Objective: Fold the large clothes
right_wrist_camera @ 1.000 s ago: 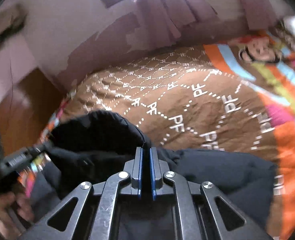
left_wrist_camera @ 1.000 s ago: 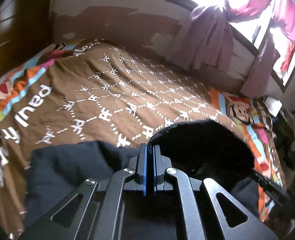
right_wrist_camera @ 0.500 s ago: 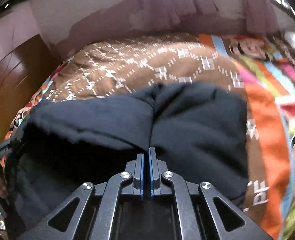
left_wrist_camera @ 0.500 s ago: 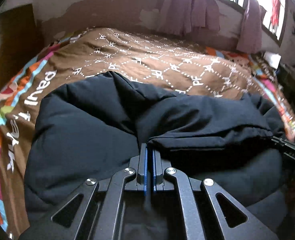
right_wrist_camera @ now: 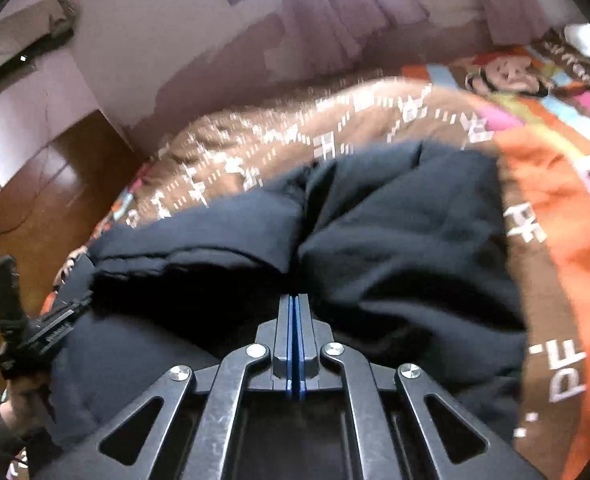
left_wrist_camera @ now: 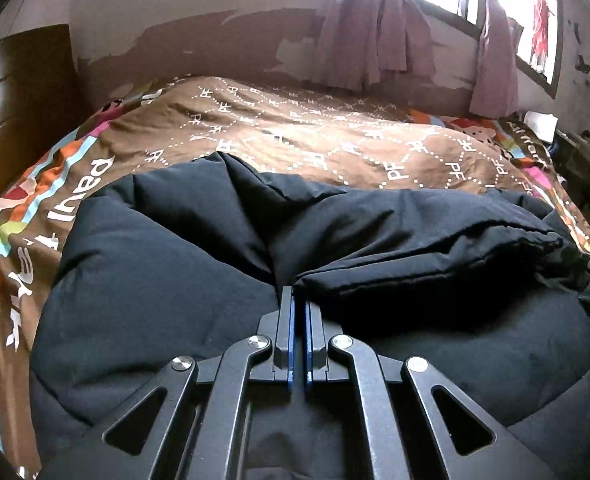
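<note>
Both grippers are clenched on the dark padded coat: the left gripper (left_wrist_camera: 300,294) pinches a fold of it at its tips, and the right gripper (right_wrist_camera: 296,300) does the same from the other side, blue pads nearly meeting with only thin fabric between them. That coat (left_wrist_camera: 167,280) lies bunched on the near half of the bed, a thick folded-over flap running toward 3 o'clock in the left view and a puffy bulge toward 9 o'clock. To my eye the main risk is slippage: the shell looks slick and the filling springy, so a thin pinch could slide off if either hand pulls hard. Uneven pulling might drag the whole coat across the bedspread (left_wrist_camera: 335,136) instead of creasing it, and the flap looks likely to spring open once released. Counting from largest down: one bed with one brown patterned bedspread, one coat, one window at 12 o'clock with two bunches of pale purple curtain (left_wrist_camera: 371,36) plus a pink drape at 1 o'clock, and two grippers. In the right view the left gripper shows at 8 o'clock, held in a hand (right_wrist_camera: 23,404).
</note>
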Tool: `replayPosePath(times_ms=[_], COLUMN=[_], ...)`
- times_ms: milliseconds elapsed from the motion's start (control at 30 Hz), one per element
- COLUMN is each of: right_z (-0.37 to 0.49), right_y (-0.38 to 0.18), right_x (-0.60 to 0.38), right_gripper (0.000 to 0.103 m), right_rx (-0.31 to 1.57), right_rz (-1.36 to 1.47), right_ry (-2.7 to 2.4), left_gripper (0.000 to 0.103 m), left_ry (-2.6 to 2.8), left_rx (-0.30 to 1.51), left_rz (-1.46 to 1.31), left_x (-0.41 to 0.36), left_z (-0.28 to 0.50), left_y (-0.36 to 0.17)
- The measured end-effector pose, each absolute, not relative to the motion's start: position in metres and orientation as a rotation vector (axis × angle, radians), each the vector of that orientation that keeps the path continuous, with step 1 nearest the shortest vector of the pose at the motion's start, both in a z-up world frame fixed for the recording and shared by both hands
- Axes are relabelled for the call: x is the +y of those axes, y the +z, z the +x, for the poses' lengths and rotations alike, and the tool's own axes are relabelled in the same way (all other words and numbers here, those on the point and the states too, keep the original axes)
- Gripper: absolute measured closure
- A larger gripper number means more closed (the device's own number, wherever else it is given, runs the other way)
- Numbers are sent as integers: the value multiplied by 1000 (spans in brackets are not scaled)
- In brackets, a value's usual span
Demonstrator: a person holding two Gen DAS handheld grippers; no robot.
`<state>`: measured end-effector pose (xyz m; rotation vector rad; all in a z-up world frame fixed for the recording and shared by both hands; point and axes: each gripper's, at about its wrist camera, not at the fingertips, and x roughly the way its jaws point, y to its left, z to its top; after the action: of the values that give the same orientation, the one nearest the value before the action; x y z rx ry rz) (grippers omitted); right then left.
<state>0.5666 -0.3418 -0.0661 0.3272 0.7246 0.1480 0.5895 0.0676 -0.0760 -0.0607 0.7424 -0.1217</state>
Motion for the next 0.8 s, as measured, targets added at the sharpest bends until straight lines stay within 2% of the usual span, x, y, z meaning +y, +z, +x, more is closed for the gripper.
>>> replayPosePath(times_ms=[133, 233, 400, 600, 700, 800], right_z=[566, 588, 625, 627, 627, 623], right_y=[-37, -31, -68, -95, -98, -101], right_x=[-328, -307, -287, -293, -291, -287], right_gripper=[99, 99, 98, 101, 101, 101], right_rx=[630, 645, 825, 893, 901, 896], right_rz=[286, 261, 247, 291, 272, 249], right_ry=[127, 157, 199, 204, 194, 181], left_gripper=[101, 101, 99, 98, 98, 98], left_ry=[-143, -157, -220, -327, -350, -341], left_rx=[718, 703, 637, 537, 566, 684], left_rz=[-81, -92, -106, -157, -143, -101], left_x=[70, 72, 77, 72, 53, 32], left_z=[586, 583, 559, 539, 559, 592], left_y=[-74, -72, -53, -23, -18, -29])
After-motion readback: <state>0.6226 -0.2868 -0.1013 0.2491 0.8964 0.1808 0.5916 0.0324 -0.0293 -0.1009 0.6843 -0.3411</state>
